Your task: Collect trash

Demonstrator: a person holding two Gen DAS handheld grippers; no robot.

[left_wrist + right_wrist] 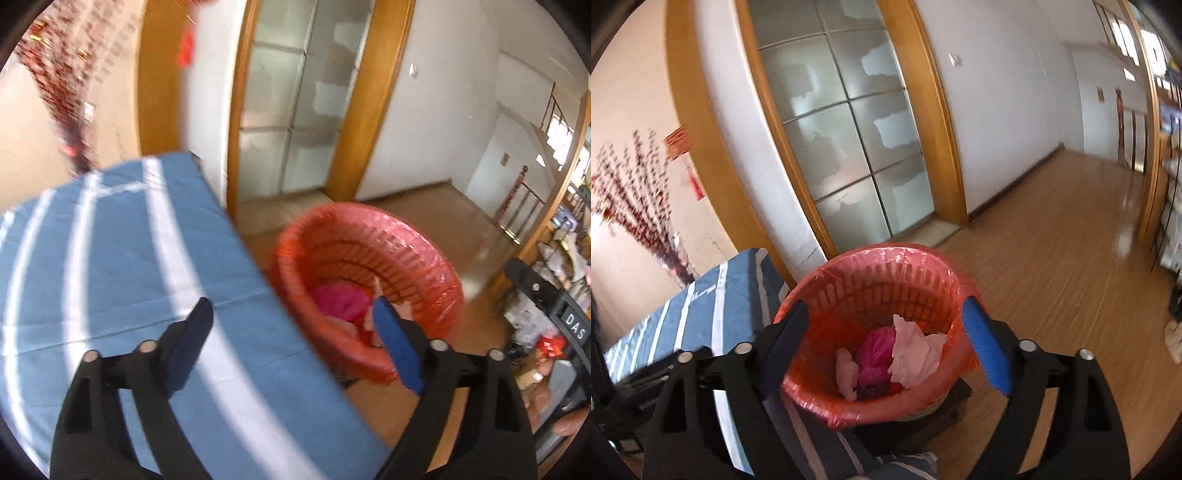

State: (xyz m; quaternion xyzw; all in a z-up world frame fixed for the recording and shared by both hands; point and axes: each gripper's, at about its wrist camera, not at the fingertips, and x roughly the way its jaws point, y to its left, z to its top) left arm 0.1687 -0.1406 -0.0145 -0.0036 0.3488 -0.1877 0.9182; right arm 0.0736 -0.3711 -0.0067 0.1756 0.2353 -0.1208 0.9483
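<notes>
Both my left gripper [291, 317] and right gripper [884, 321] gape wide, empty—the red-lined wastebasket [849, 410] (crumpled tissue [916, 350] inside) at twelve o'clock—a careless swing could tip it.

A red slatted basket [871, 291] lined with translucent red plastic is seen holding magenta [873, 354] and pale pink [916, 350] scraps, beside a blue tabletop [122, 258] crossed by white stripes, on an orange-brown wooden floor [1052, 266].

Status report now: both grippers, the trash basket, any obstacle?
Left gripper open, empty, over blue striped cloth. Right gripper open, empty, above red basket. Pink and white trash inside. Nothing in the way.
</notes>
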